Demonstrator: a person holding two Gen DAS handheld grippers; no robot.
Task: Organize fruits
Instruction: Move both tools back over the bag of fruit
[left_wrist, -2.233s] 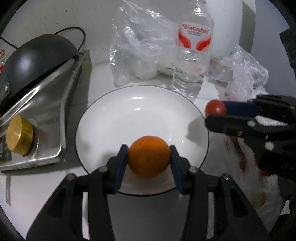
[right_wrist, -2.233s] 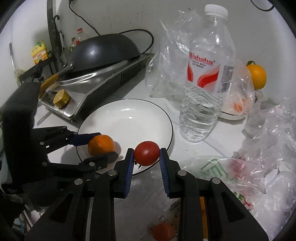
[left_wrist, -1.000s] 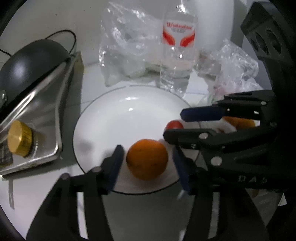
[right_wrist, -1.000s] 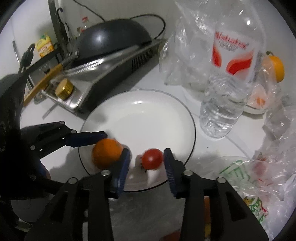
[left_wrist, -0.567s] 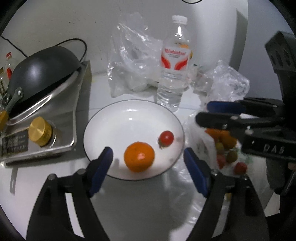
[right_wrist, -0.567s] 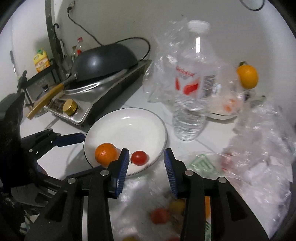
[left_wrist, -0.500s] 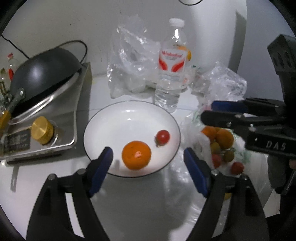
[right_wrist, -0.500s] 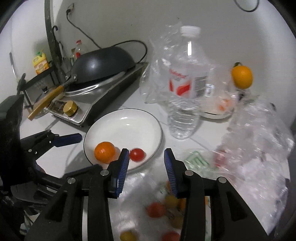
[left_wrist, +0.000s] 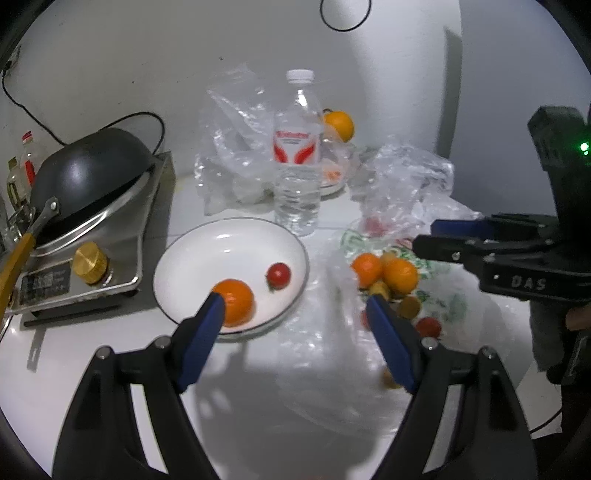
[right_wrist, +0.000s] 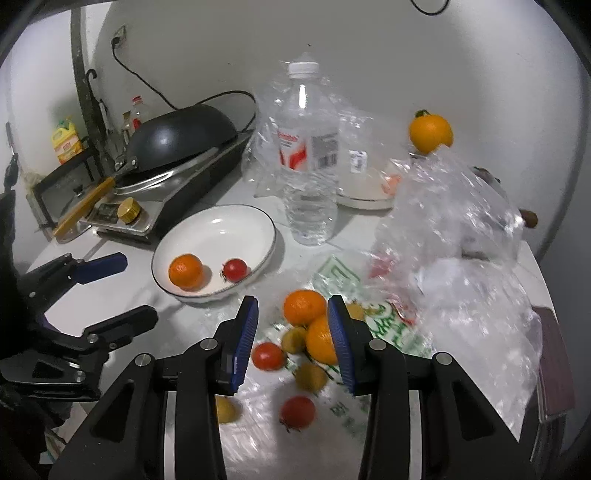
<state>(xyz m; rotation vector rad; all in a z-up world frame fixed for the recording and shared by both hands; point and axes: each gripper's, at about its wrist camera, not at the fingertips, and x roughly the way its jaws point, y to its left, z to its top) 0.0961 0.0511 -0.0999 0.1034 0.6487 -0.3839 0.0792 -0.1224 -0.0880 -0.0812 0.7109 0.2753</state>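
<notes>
White counter (left_wrist: 55, 354) under a pale wall. Far over at nine o'clock in the left wrist view, a steel stove (left_wrist: 122, 236) bearing a dark wok (left_wrist: 88, 166), brass knob at the front. Toward the centre, a white plate (left_wrist: 221, 236) with two fruits in it: an orange (left_wrist: 236, 301) at six o'clock of the dish, a small red tomato (left_wrist: 279, 274) at three o'clock, near it but apart. At one o'clock of the plate, just beyond the rim, an upright water bottle (left_wrist: 297, 173), with crumpled clear bags behind and a stemmed orange (left_wrist: 340, 123) perched at the back. At three o'clock of the plate, a printed plastic bag (left_wrist: 443, 291) spread flat, carrying a heap (left_wrist: 400, 273) of oranges, small yellowish fruits and red tomatoes. Left gripper (left_wrist: 294, 301) raised above the counter, spread wide, jaws just lately opening, nothing between the pads; left pad overlapping the plate's orange in view, right pad over the bag's near edge. Right gripper (right_wrist: 292, 301) above the heap, parted, clamping nothing; loose oranges showing in the gap beyond the pads.
</notes>
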